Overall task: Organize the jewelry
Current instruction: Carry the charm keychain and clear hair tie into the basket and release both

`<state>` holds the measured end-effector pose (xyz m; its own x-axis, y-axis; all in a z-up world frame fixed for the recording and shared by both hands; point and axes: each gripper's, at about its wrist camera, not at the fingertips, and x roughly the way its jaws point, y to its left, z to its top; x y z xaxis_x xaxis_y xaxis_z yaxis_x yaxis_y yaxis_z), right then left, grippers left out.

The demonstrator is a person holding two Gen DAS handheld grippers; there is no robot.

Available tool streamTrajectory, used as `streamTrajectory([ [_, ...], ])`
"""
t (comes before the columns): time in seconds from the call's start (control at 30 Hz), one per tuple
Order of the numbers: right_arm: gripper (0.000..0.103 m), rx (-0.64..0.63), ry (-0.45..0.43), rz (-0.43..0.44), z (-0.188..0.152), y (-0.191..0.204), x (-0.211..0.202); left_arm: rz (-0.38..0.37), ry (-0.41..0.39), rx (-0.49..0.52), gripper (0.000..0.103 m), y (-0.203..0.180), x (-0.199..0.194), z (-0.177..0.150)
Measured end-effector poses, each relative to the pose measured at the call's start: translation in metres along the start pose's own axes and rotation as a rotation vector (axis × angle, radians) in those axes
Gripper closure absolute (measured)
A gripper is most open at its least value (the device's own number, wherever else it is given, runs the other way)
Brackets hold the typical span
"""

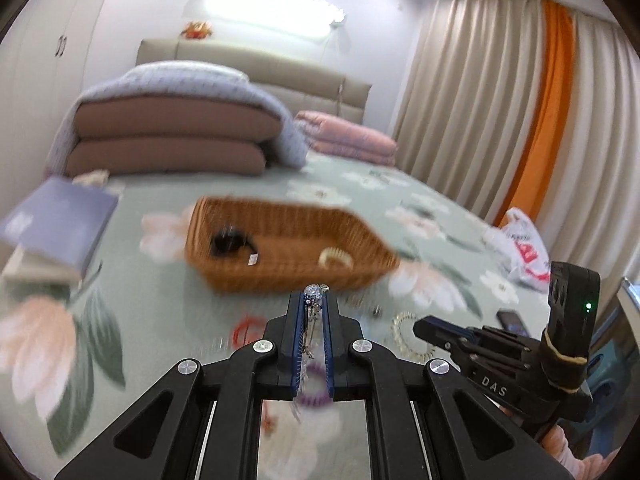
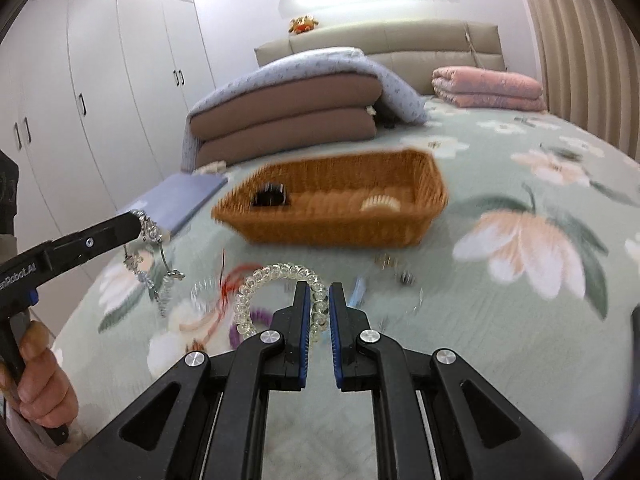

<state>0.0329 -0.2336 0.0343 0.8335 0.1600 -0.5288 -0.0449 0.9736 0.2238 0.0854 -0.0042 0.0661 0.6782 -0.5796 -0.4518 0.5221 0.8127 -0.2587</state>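
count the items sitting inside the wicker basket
2: a black hair accessory at the left end of the brown wicker basket, and a cream curved comb-like piece towards its right end. Blur may hide smaller pieces.

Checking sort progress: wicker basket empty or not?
Not empty. The wicker basket holds a black hair claw and a cream comb-like piece; the rest is blurred.

Lighting: bright, even indoor light; wall lamps [image 1: 276, 12] above the headboard blown out to white glare. Shadows: faint. Blur: motion smear on basket [image 1: 288, 240] and bedspread [image 2: 520, 320]. Edges: strong fisheye bending, dark corners.
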Motion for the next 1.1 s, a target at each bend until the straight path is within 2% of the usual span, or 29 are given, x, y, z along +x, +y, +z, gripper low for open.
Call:
streamTrajectory([
  [0.17, 0.092, -0.028, -0.059, -0.070, 0.060, -0.010, 0.013, -0.038, -0.081, 0.012, 0.095, -0.005, 0.020, 0.057],
  [0.27, 0.092, -0.022, -0.057, -0.108, 0.089, -0.024, 0.046, -0.039, -0.116, 0.007, 0.095, -0.004, 0.047, 0.083],
  [0.33, 0.092, -0.006, -0.041, -0.112, 0.099, -0.034, 0.071, -0.029, -0.106, -0.006, 0.095, 0.001, 0.077, 0.091],
  [0.47, 0.092, 0.028, 0.018, -0.116, 0.099, -0.050, 0.118, -0.005, -0.029, -0.028, 0.095, 0.014, 0.141, 0.087],
  [0.57, 0.092, 0.010, 0.054, -0.133, 0.088, -0.052, 0.136, -0.003, 0.036, -0.047, 0.095, 0.024, 0.174, 0.071],
  [0.7, 0.092, 0.032, 0.109, -0.110, 0.081, -0.058, 0.154, 0.001, 0.074, -0.042, 0.095, 0.030, 0.187, 0.060],
  [0.93, 0.091, 0.063, 0.107, -0.111, 0.077, -0.066, 0.157, -0.033, 0.088, -0.042, 0.092, 0.028, 0.185, 0.057],
  [0.97, 0.089, 0.078, 0.114, -0.097, 0.076, -0.069, 0.158, -0.040, 0.098, -0.049, 0.089, 0.029, 0.186, 0.057],
  [1.03, 0.087, 0.098, 0.121, -0.081, 0.075, -0.074, 0.159, -0.034, 0.103, -0.060, 0.058, 0.032, 0.188, 0.056],
  [1.1, 0.087, 0.109, 0.119, -0.077, 0.075, -0.077, 0.158, -0.009, 0.069, -0.056, 0.048, 0.034, 0.183, 0.055],
])
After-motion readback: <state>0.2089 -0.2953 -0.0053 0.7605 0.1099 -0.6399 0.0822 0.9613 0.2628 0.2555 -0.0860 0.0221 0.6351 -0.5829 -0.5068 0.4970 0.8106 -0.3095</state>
